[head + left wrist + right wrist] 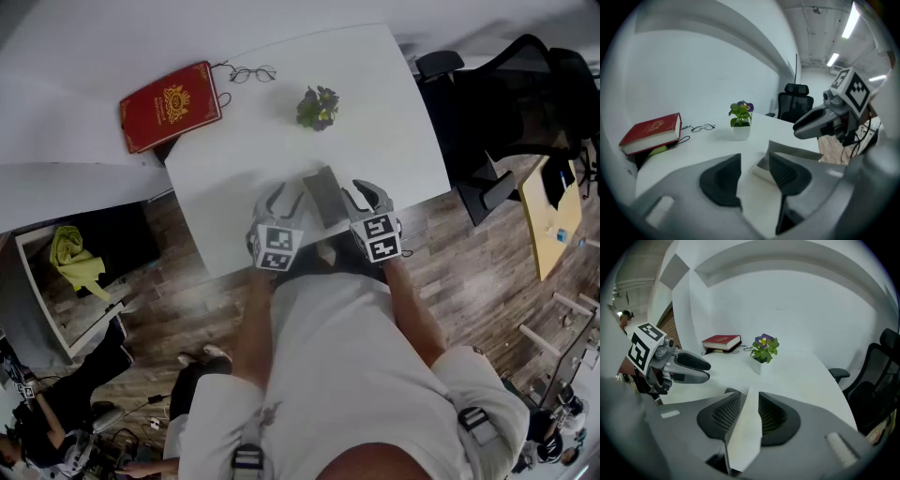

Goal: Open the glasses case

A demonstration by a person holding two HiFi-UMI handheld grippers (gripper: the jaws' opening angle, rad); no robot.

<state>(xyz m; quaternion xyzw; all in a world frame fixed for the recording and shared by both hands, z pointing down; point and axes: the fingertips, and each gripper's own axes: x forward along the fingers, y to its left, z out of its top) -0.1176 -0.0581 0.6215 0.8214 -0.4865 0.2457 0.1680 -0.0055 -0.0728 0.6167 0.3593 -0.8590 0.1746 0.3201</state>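
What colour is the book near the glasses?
The book is red with gold decoration, clearest in the head view.

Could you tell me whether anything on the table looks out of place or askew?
Only the red book: it sits askew at the table's far left corner and seems to jut past the edge. Glasses and plant look fine.

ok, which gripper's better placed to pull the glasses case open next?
Right. The right gripper has its jaws closed on the flap of the glasses case. The left gripper has its jaws apart, with the case beside one jaw and not gripped. It looks better suited to steadying the base.
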